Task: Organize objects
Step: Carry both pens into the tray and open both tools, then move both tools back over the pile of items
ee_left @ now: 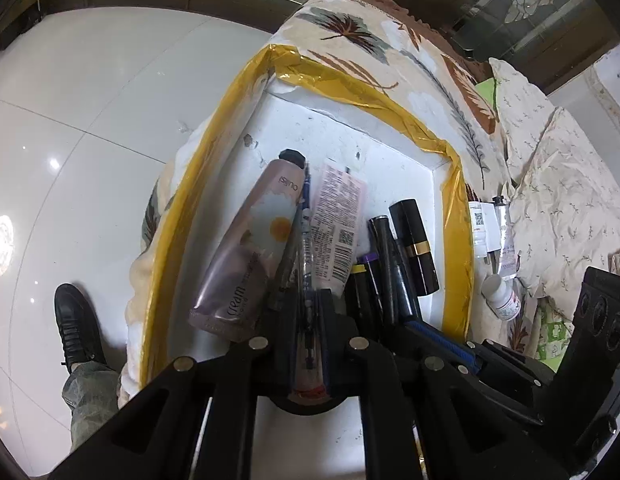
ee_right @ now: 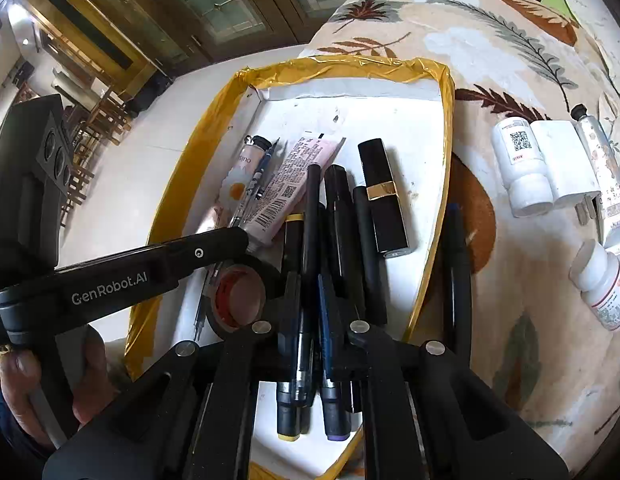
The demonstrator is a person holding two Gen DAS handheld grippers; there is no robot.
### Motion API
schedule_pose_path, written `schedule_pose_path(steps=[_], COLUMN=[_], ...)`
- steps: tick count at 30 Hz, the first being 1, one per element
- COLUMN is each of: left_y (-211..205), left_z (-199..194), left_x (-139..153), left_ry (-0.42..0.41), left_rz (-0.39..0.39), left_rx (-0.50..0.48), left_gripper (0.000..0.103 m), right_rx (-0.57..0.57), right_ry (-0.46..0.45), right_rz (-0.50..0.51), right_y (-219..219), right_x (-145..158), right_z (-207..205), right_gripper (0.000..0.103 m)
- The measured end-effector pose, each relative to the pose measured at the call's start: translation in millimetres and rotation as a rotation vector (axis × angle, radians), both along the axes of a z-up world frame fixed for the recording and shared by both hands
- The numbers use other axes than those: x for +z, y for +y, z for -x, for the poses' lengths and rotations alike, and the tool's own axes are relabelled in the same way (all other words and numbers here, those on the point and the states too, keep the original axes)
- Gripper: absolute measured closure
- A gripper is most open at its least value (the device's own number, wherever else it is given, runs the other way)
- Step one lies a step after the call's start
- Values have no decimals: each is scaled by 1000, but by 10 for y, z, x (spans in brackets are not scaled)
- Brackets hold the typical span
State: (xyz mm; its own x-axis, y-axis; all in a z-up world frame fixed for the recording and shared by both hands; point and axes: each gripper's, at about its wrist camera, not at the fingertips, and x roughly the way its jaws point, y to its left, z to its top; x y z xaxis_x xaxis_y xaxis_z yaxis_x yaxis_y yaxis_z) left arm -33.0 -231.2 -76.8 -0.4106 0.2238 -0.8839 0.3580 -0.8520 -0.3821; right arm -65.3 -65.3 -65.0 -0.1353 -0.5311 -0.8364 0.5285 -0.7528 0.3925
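Leaf-print bedding point(ee_right: 489, 52) carries a white tray point(ee_right: 389, 120) edged in yellow tape, above a glossy tiled floor point(ee_left: 90, 120). Your left gripper point(ee_left: 308, 296) is clamped on a clear pen point(ee_left: 306, 248) lying over the tray. Your right gripper point(ee_right: 308, 292) is closed on a black pen point(ee_right: 310, 216) among the markers point(ee_right: 341, 208). Inside the tray: two cream tubes point(ee_right: 286, 188), the markers, a black lipstick point(ee_right: 381, 196) and a tape roll point(ee_right: 240, 296). Outside it on the bedding, to the right, lie two white bottles point(ee_right: 521, 160), a small tube point(ee_right: 597, 148) and one dark pen point(ee_right: 455, 264).
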Motion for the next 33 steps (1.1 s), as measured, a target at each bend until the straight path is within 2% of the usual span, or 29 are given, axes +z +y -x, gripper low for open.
schedule_pose_path(steps=[5,6,7,9,11,12,15,17,19,21,23,25,28,30,31,33], left_y=[61,59,62,63,70,73,126,225,316,487,735,912,1148,1227,1279,1376], left_z=[-64,-82,-107,-158,-214,-238,-306,-359,-394,-429,-429,-436,-457,-468,-474,-481], left_x=[60,68,87,160,267,306,431,520,555,579,578,562,463,418,406,408], left_ry=[32,35,43,87,147,167,218,253,264,260,250,244,212,203,198,194], left_rz=[-1,-2,0,8,36,49,94,129,140,164,172,154,9,-49,-48,-2], left_rx=[-12,-9,-1,18,34,40,44,21,5,-17,-61,-100,-140,-146,-155,-188], left_gripper=[91,80,62,44,42,39,39,38,36,35,35,35,35,35,35,35], right_rx=[-13,-11,-5,1,12,11,0,-38,-84,-126,-125,-117,-111,-127,-122,-93], right_ry=[-56,-63,-57,-30,7,35,59,56,117,168,204,239,316,295,281,298], right_rz=[45,73,96,145,182,200,222,202,123,99,23,-21,-82,-78,-59,-82], right_y=[124,180,224,335,451,545,778,983,1225,1489,1617,1712,1769,1830,1833,1789], right_x=[-5,27,74,188,283,346,422,416,388,353,290,253,224,247,256,252], right_z=[15,-6,-33,-94,-163,-213,-285,-278,-276,-280,-260,-255,-181,-94,-24,82], right_gripper=[94,94,94,85,55,53,53,53,53,53,53,53,53,53,53,53])
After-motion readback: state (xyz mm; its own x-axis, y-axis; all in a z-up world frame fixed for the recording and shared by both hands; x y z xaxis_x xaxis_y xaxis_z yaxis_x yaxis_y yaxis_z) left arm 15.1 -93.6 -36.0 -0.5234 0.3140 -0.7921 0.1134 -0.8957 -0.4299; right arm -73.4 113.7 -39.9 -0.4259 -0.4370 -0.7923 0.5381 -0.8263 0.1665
